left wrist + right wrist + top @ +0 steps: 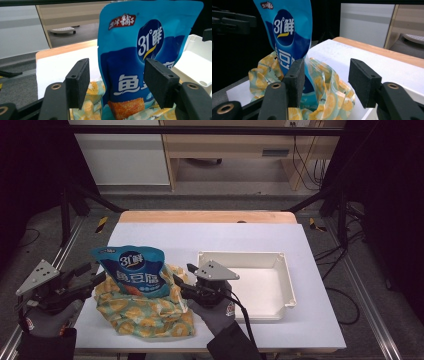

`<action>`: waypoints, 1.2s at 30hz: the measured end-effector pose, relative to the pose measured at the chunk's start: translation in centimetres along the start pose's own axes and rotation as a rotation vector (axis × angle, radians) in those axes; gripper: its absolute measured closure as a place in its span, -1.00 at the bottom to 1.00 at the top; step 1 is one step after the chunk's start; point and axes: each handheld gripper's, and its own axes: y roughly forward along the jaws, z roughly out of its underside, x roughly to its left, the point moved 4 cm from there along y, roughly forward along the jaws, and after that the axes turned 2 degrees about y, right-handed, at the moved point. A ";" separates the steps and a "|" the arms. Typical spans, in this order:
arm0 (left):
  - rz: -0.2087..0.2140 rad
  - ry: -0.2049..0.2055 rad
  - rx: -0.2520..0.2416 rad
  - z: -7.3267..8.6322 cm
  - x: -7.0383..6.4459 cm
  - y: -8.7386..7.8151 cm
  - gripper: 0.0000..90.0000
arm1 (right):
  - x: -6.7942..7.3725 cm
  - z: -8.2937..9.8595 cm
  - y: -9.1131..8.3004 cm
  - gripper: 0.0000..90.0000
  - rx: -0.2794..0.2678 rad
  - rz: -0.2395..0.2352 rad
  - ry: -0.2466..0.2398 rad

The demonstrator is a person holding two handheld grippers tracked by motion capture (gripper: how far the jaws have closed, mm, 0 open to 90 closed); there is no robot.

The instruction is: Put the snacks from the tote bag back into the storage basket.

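A blue snack pouch (131,270) stands upright inside a crumpled bag printed with orange slices (145,315) on the white table top. My left gripper (97,277) is just left of the pouch, jaws wide apart and holding nothing. The right gripper (182,275) is just right of the pouch, also open. In the left gripper view the pouch (140,50) rises beyond the gripper (116,80), above the printed bag (92,90). The right gripper view has the pouch (287,32) behind the left jaw of that gripper (327,80), with the printed bag (329,97) between and below the jaws.
An empty white tray (280,265) lies right of the right hand, and its wall (197,50) also shows in the left gripper view. The white table cover (200,240) extends to a wooden far edge (207,216). Dark frame rails run along both sides.
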 end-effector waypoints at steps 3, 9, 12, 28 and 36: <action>0.002 -0.001 -0.005 -0.3 0.1 0.2 -0.16 | 0.0 -0.4 0.0 0.04 -0.003 0.001 -0.006; -0.004 -0.006 -0.014 -1.4 0.1 0.9 -0.16 | 0.3 -1.7 0.5 0.04 -0.009 0.002 -0.028; -0.005 0.001 -0.020 -1.7 0.1 1.1 -0.16 | 0.4 -2.1 0.9 0.05 -0.009 -0.002 -0.024; -0.016 0.002 -0.022 -2.3 0.3 2.0 0.13 | 1.3 -3.5 3.4 0.20 -0.014 -0.013 -0.040; -0.003 -0.015 -0.013 -2.0 0.8 2.2 0.38 | 1.3 -3.4 4.4 0.36 -0.002 -0.012 -0.043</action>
